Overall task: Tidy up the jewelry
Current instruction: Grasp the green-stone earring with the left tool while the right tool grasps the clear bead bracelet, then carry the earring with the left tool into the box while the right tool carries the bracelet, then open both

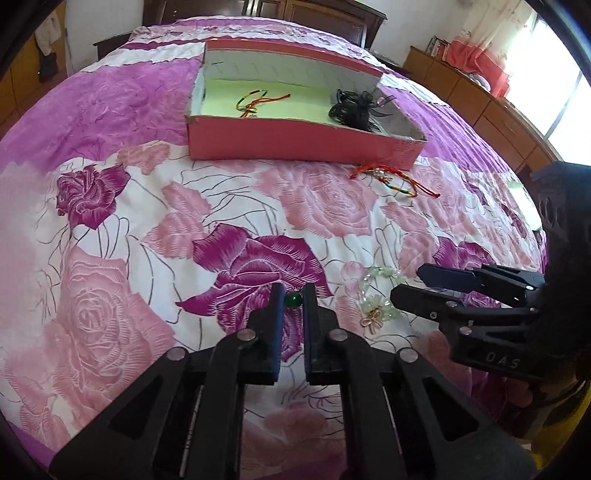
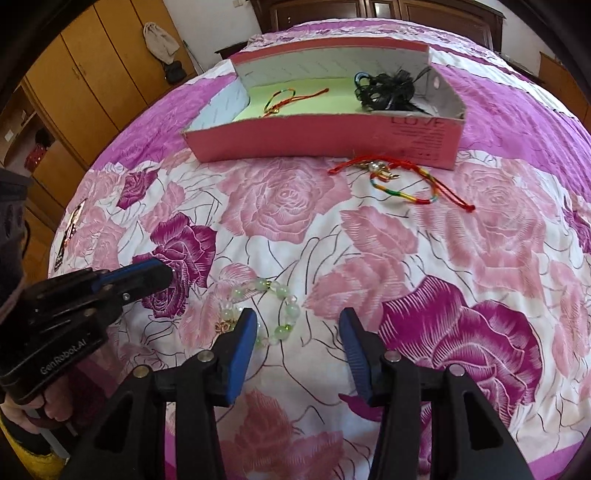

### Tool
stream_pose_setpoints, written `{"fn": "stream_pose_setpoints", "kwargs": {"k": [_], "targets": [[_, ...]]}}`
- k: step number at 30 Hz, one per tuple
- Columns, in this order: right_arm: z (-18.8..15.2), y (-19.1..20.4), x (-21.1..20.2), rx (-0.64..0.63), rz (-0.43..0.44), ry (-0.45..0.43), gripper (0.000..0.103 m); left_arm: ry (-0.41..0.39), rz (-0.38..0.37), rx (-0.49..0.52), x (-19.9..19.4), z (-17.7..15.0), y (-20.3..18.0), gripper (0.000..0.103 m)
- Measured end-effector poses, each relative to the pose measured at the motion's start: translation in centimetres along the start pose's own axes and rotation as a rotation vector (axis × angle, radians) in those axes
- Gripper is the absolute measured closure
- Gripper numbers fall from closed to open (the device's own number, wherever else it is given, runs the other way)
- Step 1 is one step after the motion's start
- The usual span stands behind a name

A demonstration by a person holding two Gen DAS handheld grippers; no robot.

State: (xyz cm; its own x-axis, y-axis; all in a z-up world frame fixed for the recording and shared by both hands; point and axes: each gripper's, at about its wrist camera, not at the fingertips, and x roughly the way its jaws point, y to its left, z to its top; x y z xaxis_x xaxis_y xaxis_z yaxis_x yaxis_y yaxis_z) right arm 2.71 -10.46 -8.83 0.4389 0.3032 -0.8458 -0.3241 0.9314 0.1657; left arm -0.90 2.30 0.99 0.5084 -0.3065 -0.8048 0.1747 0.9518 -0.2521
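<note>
A pink box (image 1: 295, 142) (image 2: 295, 138) lies on the bed and holds a woven string bracelet (image 1: 258, 101) (image 2: 291, 98) and a black hair piece (image 1: 354, 107) (image 2: 388, 92). A red and multicolour string bracelet (image 1: 395, 179) (image 2: 402, 184) lies on the cover in front of the box. My left gripper (image 1: 293, 295) (image 2: 170, 273) is shut on a green bead (image 1: 294, 299). A pale green bead bracelet (image 1: 376, 299) (image 2: 266, 310) lies between the two grippers. My right gripper (image 2: 297, 321) (image 1: 406, 284) is open, low over the cover with its left finger by that bracelet.
The bed has a pink and purple rose-print cover (image 1: 147, 221) (image 2: 461, 258). Wooden cupboards (image 2: 92, 74) stand on the left, a low wooden cabinet (image 1: 480, 99) under a bright window on the right, and a dark headboard (image 2: 369, 14) behind.
</note>
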Motion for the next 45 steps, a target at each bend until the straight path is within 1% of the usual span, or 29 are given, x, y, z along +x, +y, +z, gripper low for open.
{"fn": "stream_pose_setpoints", "kwargs": {"k": [3,4,5,6,8,11,15,23,30,35,42,45], "targets": [[0.1,0.4,0.8,-0.016,0.0,0.013,0.064,0.001,0.006,-0.011,0.0,0.1,0.3,0.102],[0.1,0.6,1.0,-0.023,-0.001,0.016,0.071,-0.001,0.008,-0.012,0.0,0.1,0.3,0.102],[0.1,0.7,1.3,-0.029,0.0,0.019,0.076,-0.002,0.011,-0.013,0.0,0.1,0.4,0.102],[0.0,0.9,1.5,-0.036,-0.002,0.023,0.079,-0.004,0.015,-0.012,-0.1,0.1,0.5,0.102],[0.0,1.0,1.7,-0.05,-0.026,0.021,0.091,-0.006,0.022,-0.012,0.0,0.1,0.5,0.102],[-0.1,0.8,1.6,-0.04,-0.01,0.016,0.093,-0.007,0.023,-0.017,-0.1,0.2,0.6,0.102],[-0.1,0.3,0.9,-0.019,0.022,-0.014,0.093,-0.014,0.028,-0.021,-0.2,0.4,0.6,0.102],[0.1,-0.6,-2.4,0.003,0.057,-0.13,0.094,-0.053,0.035,-0.013,-1.3,1.2,0.1,0.102],[0.7,-1.0,-5.9,0.009,0.072,-0.256,0.094,-0.111,0.032,0.009,-2.7,2.5,-1.1,0.102],[1.2,-1.2,-7.4,0.007,0.069,-0.323,0.094,-0.161,0.03,0.032,-3.6,3.9,-2.0,0.102],[2.2,-1.6,-8.6,0.018,0.063,-0.384,0.094,-0.227,0.015,0.063,-4.5,5.3,-3.1,0.102],[2.8,-1.9,-8.8,0.021,0.059,-0.403,0.094,-0.242,0.021,0.073,-4.6,6.0,-3.5,0.102]]}}
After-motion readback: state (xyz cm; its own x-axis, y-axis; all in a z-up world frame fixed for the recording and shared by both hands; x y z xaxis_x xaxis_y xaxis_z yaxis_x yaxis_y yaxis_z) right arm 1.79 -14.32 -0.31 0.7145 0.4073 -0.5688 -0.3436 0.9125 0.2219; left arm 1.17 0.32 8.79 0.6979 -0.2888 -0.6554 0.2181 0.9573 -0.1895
